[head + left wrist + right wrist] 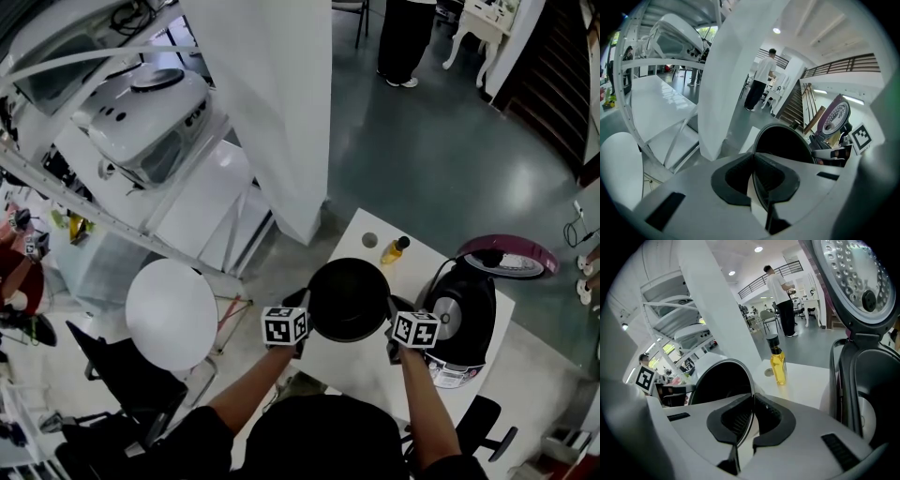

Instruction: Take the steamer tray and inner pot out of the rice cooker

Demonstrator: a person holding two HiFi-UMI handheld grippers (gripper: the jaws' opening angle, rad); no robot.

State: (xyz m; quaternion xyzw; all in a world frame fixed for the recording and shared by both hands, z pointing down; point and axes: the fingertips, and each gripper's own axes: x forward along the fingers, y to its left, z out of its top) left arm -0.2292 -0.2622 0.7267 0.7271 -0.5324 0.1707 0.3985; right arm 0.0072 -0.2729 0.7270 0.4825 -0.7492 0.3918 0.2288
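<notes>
Glossy grey-green floor point(441, 141), white pillar point(281, 94), perhaps stairs point(553, 75).

grippers point(306, 309) point(390, 319): 2 | inner pot point(349, 300): 1 | rice cooker point(466, 319): 1 | bottle point(394, 250): 1

A large open indoor hall, more a test lab or studio than a home: a polished grey-green concrete floor point(441, 159) fills the head view's upper right, with a broad white square pillar point(272, 112) at top centre. White tubular metal frames point(665, 63) cross the left gripper view's upper left. Dark stairs point(553, 84) climb at the head view's far upper right, and recessed round ceiling lights point(758, 249) and a railed upper gallery point(759, 284) top the right gripper view.
</notes>
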